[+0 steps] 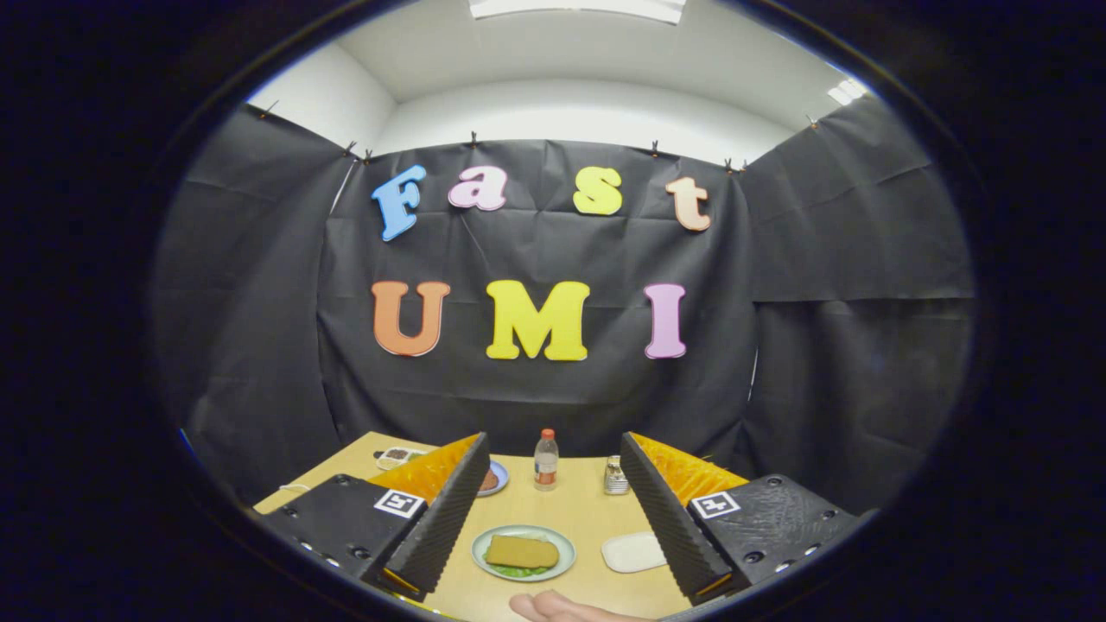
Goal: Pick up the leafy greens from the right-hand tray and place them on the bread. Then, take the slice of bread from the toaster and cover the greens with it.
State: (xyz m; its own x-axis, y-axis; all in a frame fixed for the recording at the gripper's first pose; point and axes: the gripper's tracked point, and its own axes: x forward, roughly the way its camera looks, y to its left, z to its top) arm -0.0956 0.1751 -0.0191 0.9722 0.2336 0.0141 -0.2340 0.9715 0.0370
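Fingers (553, 527): mine, spread wide, holding nothing | Bread (522, 551): lay on the plate (562, 540) over the greens (518, 571), between and just ahead of my fingers, long axis crosswise | Tray (633, 551): just right of plate, bare | Judged: sandwich covered | Hand (553, 606): on surface (579, 505) below.

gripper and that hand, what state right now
gripper: open, holding nothing, above the plate of bread.
hand: resting on the table, holding nothing visible.
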